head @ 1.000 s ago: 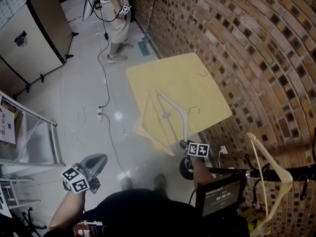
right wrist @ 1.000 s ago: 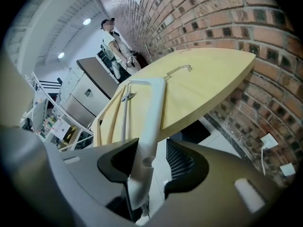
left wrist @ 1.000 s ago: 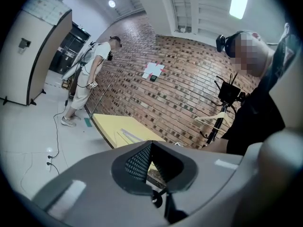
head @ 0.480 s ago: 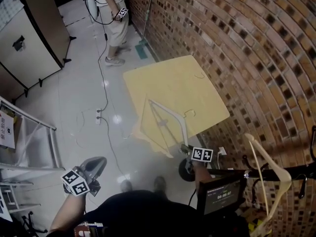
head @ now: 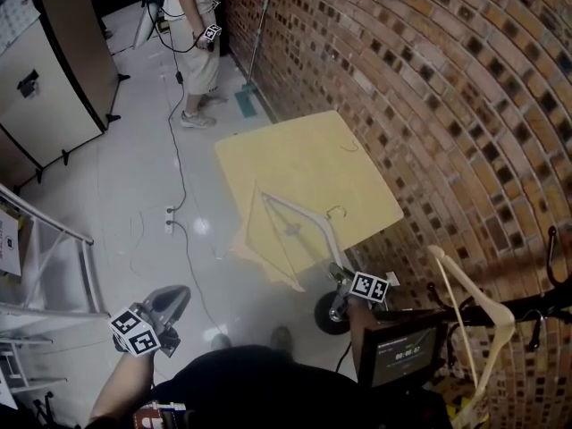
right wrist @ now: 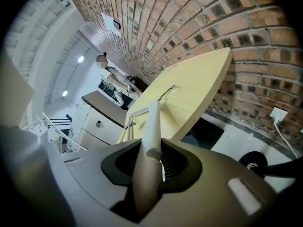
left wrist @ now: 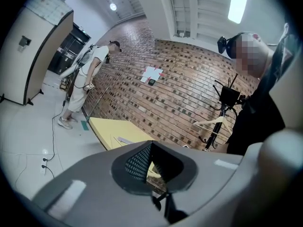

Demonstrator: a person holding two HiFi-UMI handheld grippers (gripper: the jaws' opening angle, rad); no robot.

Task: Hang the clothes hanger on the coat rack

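Note:
A white clothes hanger (head: 315, 221) slants over the near corner of the yellow table (head: 295, 150), its wire hook (head: 336, 211) above the tabletop. My right gripper (head: 340, 275) is shut on the end of one hanger arm; in the right gripper view the pale arm (right wrist: 151, 126) runs out between the jaws of the right gripper (right wrist: 154, 143). The black coat rack (head: 505, 309) stands at the right by the brick wall, with a wooden hanger (head: 469, 304) on it. My left gripper (head: 170, 300) hangs low at the left, open and holding nothing, far from the hanger.
A person (head: 192, 25) stands at the far end of the floor beside a mop (head: 252, 56). A cable (head: 174, 150) trails over the tiles. A metal frame (head: 54, 257) is at the left, a black wheel (head: 327, 315) under the table corner, a small screen (head: 402, 351) near my right arm.
The right gripper has closed on the hanger's arm end and raised it, so the hanger has tilted up off the table. The left gripper has stayed put.

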